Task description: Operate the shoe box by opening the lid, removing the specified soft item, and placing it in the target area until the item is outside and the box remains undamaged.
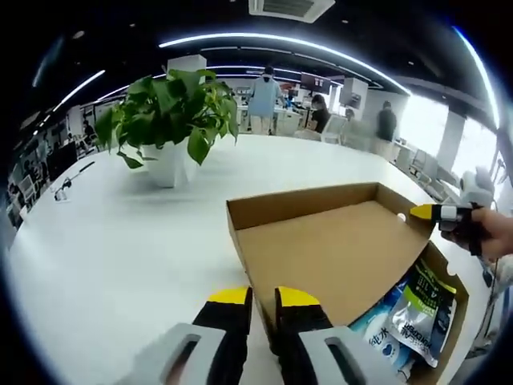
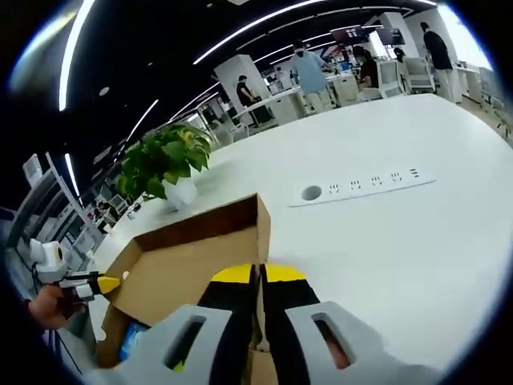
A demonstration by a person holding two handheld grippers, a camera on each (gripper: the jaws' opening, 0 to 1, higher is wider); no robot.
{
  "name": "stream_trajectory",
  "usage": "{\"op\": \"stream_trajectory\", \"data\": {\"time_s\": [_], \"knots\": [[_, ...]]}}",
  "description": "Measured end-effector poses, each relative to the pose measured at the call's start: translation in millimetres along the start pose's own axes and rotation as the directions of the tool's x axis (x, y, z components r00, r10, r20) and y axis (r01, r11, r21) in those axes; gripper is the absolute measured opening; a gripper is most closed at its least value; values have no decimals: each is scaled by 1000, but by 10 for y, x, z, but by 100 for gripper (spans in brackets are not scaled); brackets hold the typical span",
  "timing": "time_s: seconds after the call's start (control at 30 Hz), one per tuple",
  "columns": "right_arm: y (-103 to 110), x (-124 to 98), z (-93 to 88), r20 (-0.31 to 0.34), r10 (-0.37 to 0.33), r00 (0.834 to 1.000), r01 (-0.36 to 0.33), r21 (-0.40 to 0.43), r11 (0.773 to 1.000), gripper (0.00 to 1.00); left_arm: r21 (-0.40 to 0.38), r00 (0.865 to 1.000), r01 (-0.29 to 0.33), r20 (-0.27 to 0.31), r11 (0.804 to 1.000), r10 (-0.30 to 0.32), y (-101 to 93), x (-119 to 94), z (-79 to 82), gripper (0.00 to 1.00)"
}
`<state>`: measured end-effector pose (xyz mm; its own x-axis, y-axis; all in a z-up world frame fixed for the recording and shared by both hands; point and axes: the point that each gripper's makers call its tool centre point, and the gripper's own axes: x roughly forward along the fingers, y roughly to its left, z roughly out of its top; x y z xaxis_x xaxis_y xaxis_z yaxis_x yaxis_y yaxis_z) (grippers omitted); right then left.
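White table [image 1: 120, 241]: wide, bearing everything.
Box [image 1: 321, 257]: brown cardboard, open, its lid raised as a flap on the far side.
Plant [image 1: 164, 112]: leafy green in a white pot, well beyond the box.
Packets [image 1: 413, 317]: soft blue, white and green pouches lying inside the box, at its near right end.
Left gripper [image 1: 264, 298]: jaws narrow, pinching the box's near wall.
Right gripper [image 2: 258, 277]: jaws pressed together on the lid's edge.
Socket strip [image 2: 365, 184]: set in the table, right of the box.
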<state>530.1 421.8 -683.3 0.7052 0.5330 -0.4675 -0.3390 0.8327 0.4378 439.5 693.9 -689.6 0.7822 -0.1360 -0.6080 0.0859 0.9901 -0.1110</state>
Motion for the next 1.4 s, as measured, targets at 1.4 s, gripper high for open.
{"op": "stream_trajectory", "data": {"time_s": [1.4], "knots": [[31,-324,-306,-108,-18,994,17,-13,1000,11,-69,1000,31,7,997,-31,-39,-286,-182,12]]}}
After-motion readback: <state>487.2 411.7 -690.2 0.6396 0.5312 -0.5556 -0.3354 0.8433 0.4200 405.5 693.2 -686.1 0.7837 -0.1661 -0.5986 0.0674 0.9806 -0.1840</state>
